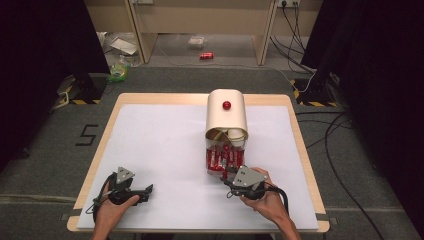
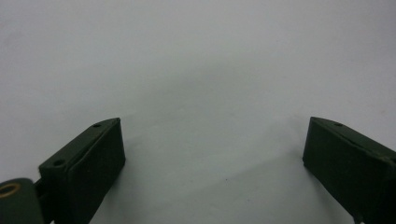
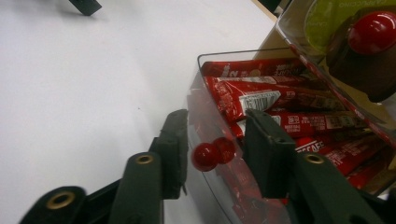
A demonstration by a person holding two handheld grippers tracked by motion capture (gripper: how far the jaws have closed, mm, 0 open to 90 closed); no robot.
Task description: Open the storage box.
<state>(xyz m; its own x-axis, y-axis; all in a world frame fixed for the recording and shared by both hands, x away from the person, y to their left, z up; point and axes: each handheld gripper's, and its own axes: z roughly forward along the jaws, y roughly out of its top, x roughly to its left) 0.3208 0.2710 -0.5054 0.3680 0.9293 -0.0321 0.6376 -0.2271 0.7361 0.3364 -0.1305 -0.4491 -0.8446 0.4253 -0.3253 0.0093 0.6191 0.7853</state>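
Reaching toward the near end of the clear drawer, the right gripper had its jaws on both sides of the drawer's small red knob. The jaws stood near the knob, but I could not tell if they already pressed it. The drawer, full of red sachets, stood pulled out from the beige dispenser box in the middle-right of the white surface. The left gripper rested at the near left, its jaws released and wide apart with nothing between them. As I judged it, the reach to the knob was done; the firm grasp and the moving of the drawer were left.
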